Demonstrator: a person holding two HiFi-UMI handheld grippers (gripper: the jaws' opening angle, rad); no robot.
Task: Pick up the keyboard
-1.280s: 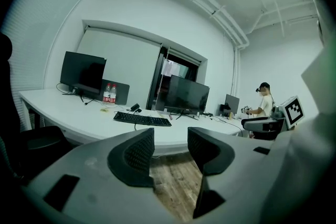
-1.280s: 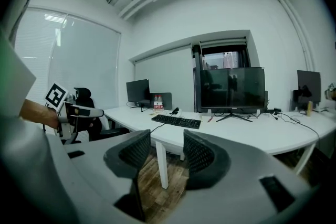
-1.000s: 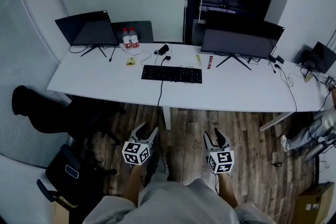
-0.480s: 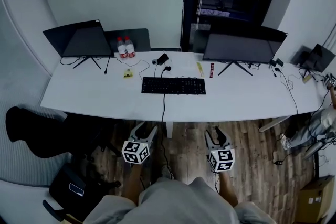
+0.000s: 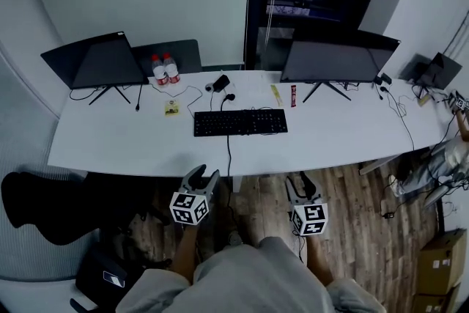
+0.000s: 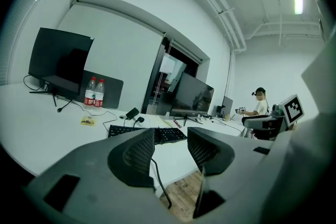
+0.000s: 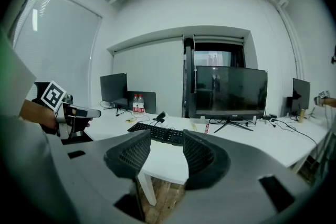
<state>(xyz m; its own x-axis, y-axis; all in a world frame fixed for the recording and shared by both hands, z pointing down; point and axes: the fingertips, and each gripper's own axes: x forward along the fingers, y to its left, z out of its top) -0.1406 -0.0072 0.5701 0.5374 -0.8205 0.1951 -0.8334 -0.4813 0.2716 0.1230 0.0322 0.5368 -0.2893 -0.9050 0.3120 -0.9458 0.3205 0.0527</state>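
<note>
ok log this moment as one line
stage: before grasp | keyboard: flat on desk, untouched | left gripper: open, empty | right gripper: open, empty | both apart from keyboard

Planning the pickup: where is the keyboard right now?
In the head view the black keyboard lies centred on the white table, in front of the gap between the left monitor and right monitor.

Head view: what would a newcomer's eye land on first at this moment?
A long white desk spans the picture, with a black keyboard at its middle. Behind it stand the dark left monitor and right monitor. Nearer the person, over the wooden floor, the left claw and right claw point at the desk, both open and empty, short of the keyboard.
</note>
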